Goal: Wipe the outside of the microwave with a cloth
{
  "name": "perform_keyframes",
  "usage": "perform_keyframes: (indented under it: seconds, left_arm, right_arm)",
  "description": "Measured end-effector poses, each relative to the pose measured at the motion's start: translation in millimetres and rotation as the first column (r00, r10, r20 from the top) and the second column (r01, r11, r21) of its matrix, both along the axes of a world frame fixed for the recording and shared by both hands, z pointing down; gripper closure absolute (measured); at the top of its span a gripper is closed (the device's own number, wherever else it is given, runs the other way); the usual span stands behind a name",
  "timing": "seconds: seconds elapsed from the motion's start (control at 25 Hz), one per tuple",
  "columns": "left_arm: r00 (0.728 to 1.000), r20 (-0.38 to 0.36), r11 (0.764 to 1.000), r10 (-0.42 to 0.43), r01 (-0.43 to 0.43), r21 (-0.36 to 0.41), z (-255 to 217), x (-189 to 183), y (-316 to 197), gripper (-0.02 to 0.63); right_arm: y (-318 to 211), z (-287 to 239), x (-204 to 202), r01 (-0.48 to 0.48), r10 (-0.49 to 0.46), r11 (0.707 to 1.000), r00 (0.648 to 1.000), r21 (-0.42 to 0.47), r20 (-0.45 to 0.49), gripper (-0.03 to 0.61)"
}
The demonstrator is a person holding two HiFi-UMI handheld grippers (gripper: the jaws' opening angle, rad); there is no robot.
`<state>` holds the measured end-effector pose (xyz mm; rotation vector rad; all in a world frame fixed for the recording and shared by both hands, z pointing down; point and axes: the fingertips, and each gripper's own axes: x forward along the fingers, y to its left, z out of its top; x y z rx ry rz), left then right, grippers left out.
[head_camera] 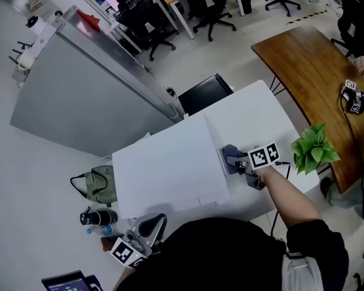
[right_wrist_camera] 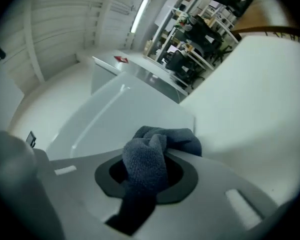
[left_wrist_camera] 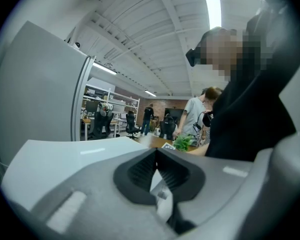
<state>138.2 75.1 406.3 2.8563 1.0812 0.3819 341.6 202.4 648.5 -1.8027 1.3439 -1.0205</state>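
The microwave (head_camera: 170,168) is a plain white box on a white table (head_camera: 255,111). A blue-grey cloth (head_camera: 232,158) is bunched against its right side, and my right gripper (head_camera: 239,162) is shut on it. The right gripper view shows the cloth (right_wrist_camera: 150,159) pinched between the jaws of the right gripper (right_wrist_camera: 147,171), with the microwave's white surface (right_wrist_camera: 125,119) just beyond. My left gripper (head_camera: 148,226) hangs low at the front left of the microwave, close to my body, jaws together and holding nothing. In its own view the left gripper (left_wrist_camera: 156,156) looks across the microwave (left_wrist_camera: 65,156).
A green plant (head_camera: 314,147) stands at the table's right end, beside a wooden table (head_camera: 318,71). A striped bag (head_camera: 100,183) and a black bottle (head_camera: 97,217) lie left of the microwave. A grey partition (head_camera: 79,96) stands behind, and a black chair (head_camera: 205,93). People (left_wrist_camera: 195,116) stand far off.
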Motion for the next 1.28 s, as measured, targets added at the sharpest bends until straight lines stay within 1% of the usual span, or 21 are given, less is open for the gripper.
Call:
perform_keyframes:
  seconds: [0.08,0.12,0.16,0.24,0.28,0.32,0.36,0.44,0.48,0.56,0.6,0.68,0.76,0.8,0.88,1.08,1.12,1.2,1.28]
  left_arm:
    - [1.000,0.000,1.000,-0.001,0.001,-0.001,1.0,-0.9,0.2,0.611]
    - [1.000,0.000,1.000,-0.002,0.002,-0.003,1.2,-1.0,0.0,0.611]
    - [1.000,0.001,1.000,-0.003,0.003,-0.005,1.3,-0.8,0.0,0.611]
    - [1.000,0.001,1.000,0.002,-0.002,-0.012,1.4,-0.1,1.8,0.611]
    - [1.000,-0.001,1.000,0.007,-0.007,-0.016,1.2,0.5,3.6,0.611]
    - [1.000,-0.003,1.000,0.013,-0.013,-0.019,1.0,1.2,5.4,0.611]
    - [1.000,-0.005,1.000,0.017,-0.017,-0.022,0.8,2.0,6.8,0.611]
    - [1.000,-0.006,0.999,0.025,-0.025,-0.027,0.7,3.5,8.9,0.611]
    - [1.000,-0.005,0.999,0.030,-0.030,-0.028,1.4,4.0,10.4,0.611]
    - [0.999,0.000,0.999,0.041,-0.041,-0.029,3.9,4.6,13.1,0.611]
    - [0.999,0.003,0.999,0.045,-0.044,-0.029,5.2,5.0,13.8,0.611]
    - [0.999,0.009,0.998,0.050,-0.050,-0.031,6.6,6.9,14.0,0.611]
    - [0.998,0.013,0.998,0.057,-0.057,-0.034,6.8,9.2,15.1,0.611]
    - [0.998,0.013,0.998,0.062,-0.062,-0.033,6.9,10.0,16.1,0.611]
    - [0.997,0.011,0.997,0.073,-0.072,-0.031,6.7,10.9,18.6,0.611]
    - [0.997,0.010,0.997,0.076,-0.076,-0.023,6.2,11.2,18.4,0.611]
    - [0.997,0.008,0.997,0.075,-0.074,-0.022,5.4,11.5,17.8,0.611]
    - [0.997,0.003,0.997,0.075,-0.075,-0.018,3.8,11.4,17.9,0.611]
    - [0.998,0.000,0.997,0.070,-0.070,-0.015,3.5,10.9,17.5,0.611]
  right_arm:
    - [-0.7,29.8,2.7,-0.010,0.012,0.999,0.998,-0.038,0.058,0.502]
    - [-1.4,42.0,5.5,-0.013,0.018,0.997,0.997,-0.070,0.070,0.502]
    - [-2.2,55.2,8.1,-0.010,0.019,0.993,0.997,-0.120,0.073,0.502]
    - [-2.8,84.6,10.0,0.011,0.009,0.968,0.997,-0.249,0.078,0.503]
    - [-2.5,97.0,9.9,0.022,0.004,0.954,0.996,-0.300,0.086,0.505]
    - [-2.3,105.4,10.1,0.031,0.002,0.945,0.995,-0.326,0.100,0.505]
    - [-2.4,108.8,10.8,0.033,0.005,0.944,0.993,-0.328,0.114,0.505]
    - [-2.2,96.1,13.3,0.012,0.022,0.959,0.993,-0.282,0.117,0.502]
    - [-0.8,77.3,13.6,-0.008,0.031,0.971,0.995,-0.238,0.096,0.502]
    - [5.9,16.8,8.8,-0.044,0.048,0.994,0.998,-0.104,0.028,0.502]
    - [10.7,-19.3,3.2,-0.054,0.053,0.998,0.999,-0.025,-0.008,0.502]
    - [19.9,-85.4,-12.3,-0.051,0.059,0.994,0.995,0.100,-0.081,0.502]
    - [20.9,-128.2,-29.4,-0.029,0.052,0.986,0.990,0.163,-0.135,0.502]
    - [18.1,-136.9,-35.8,-0.019,0.046,0.985,0.988,0.174,-0.150,0.502]
    - [13.6,-134.4,-40.1,-0.018,0.046,0.984,0.987,0.178,-0.151,0.502]
    - [11.5,-85.0,-31.8,-0.044,0.049,0.980,0.999,0.192,-0.023,0.500]
    - [10.8,-70.9,-30.8,-0.045,0.046,0.985,0.999,0.167,-0.007,0.500]
    - [10.5,-31.9,-32.9,-0.042,0.041,0.996,0.999,0.074,0.023,0.500]
    - [11.5,10.3,-36.9,-0.036,0.036,0.999,0.997,-0.014,0.068,0.502]
